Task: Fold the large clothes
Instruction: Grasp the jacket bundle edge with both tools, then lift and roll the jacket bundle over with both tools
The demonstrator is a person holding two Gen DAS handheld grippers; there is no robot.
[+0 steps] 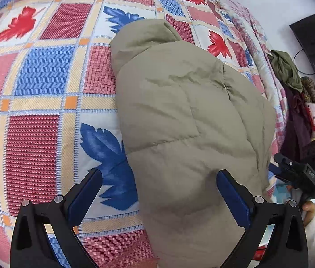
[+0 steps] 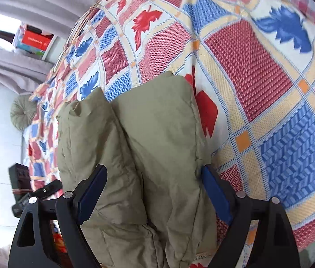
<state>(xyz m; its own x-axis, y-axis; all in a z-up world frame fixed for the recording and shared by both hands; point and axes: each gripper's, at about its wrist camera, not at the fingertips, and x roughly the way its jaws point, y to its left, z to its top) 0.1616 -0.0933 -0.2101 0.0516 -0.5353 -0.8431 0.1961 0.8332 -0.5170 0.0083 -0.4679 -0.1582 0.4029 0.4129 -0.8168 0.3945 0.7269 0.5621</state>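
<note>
A leaf-patterned bedspread (image 1: 46,102) lies beside a heap of clothes (image 1: 300,102).

— What's your bed (image 1: 46,84) wearing?
— You've got a checked cover with red and blue leaves spread over it.
— And on top?
— Your puffy khaki jacket (image 1: 186,120) lies folded on the cover, and a quilt (image 1: 253,42) is bunched along the far edge.

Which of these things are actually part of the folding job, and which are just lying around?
Part of the job:
- puffy khaki quilted jacket
- left gripper
- right gripper

Just lying about:
- heap of mixed clothes
- round green cushion
- red box
</note>
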